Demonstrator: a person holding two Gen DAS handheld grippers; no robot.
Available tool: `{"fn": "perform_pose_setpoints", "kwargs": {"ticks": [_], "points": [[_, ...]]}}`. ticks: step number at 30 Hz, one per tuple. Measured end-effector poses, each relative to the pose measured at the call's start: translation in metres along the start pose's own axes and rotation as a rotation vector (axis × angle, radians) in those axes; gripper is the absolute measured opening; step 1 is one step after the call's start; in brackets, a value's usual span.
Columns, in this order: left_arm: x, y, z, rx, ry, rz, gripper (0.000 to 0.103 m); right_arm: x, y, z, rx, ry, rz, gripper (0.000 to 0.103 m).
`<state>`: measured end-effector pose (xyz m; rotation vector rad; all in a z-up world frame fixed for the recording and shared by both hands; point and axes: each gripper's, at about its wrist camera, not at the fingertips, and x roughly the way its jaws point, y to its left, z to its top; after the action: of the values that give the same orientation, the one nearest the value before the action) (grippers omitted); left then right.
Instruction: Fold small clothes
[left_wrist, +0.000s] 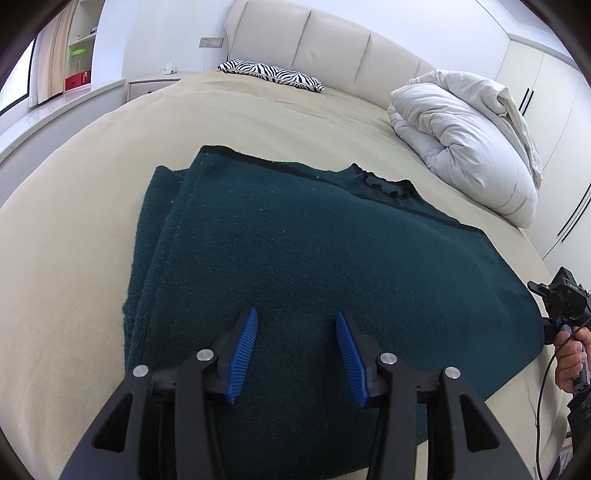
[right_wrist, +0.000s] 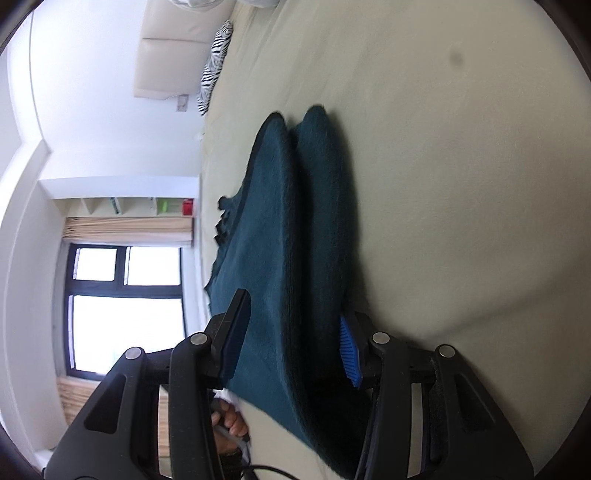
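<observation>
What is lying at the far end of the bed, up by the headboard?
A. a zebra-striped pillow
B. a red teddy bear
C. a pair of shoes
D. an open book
A: a small zebra-striped pillow lies on the cream bed cover just in front of the padded headboard, well beyond the dark teal sweater.
</observation>
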<state>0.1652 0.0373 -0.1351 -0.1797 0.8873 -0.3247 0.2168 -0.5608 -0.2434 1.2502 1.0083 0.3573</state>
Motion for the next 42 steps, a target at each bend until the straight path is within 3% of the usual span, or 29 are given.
{"fn": "perform_pose_setpoints", "kwargs": {"ticks": [7, 12, 16, 20, 24, 26, 27, 28, 31, 36, 42], "points": [[0.001, 0.002, 0.0, -0.004, -0.001, -0.007, 0.048, -0.025, -0.002, -0.012, -0.013, -0.106, 0.149, 0.041], [0.001, 0.003, 0.0, -0.005, -0.003, -0.013, 0.048, -0.018, 0.003, -0.016, -0.032, -0.102, 0.13, 0.041], [0.0, 0.004, -0.001, -0.003, -0.005, -0.014, 0.048, -0.031, -0.005, -0.022, -0.022, -0.141, 0.204, 0.041], [0.0, 0.003, -0.001, 0.001, -0.007, -0.013, 0.049, -0.015, -0.006, -0.026, -0.024, -0.057, 0.066, 0.038], [0.0, 0.002, 0.0, 0.002, -0.007, -0.013, 0.049, -0.007, 0.002, -0.026, -0.018, -0.035, 0.021, 0.04], [0.0, 0.003, 0.0, -0.002, -0.007, -0.017, 0.049, 0.006, 0.011, -0.027, -0.041, -0.033, -0.043, 0.037], [0.0, 0.004, 0.0, -0.006, -0.007, -0.022, 0.049, 0.01, 0.014, -0.027, -0.052, -0.029, -0.076, 0.028], [0.0, 0.005, 0.0, -0.01, -0.007, -0.026, 0.049, 0.011, 0.019, -0.029, -0.064, -0.035, -0.122, 0.021], [-0.001, 0.009, 0.0, -0.028, -0.007, -0.046, 0.049, 0.01, 0.024, -0.033, -0.065, -0.076, -0.162, 0.017], [-0.002, 0.01, 0.003, -0.049, -0.004, -0.058, 0.049, 0.004, 0.038, -0.039, -0.096, -0.137, -0.287, 0.015], [-0.011, 0.021, 0.009, -0.135, 0.005, -0.125, 0.048, 0.018, 0.078, -0.048, -0.172, -0.2, -0.469, 0.013]]}}
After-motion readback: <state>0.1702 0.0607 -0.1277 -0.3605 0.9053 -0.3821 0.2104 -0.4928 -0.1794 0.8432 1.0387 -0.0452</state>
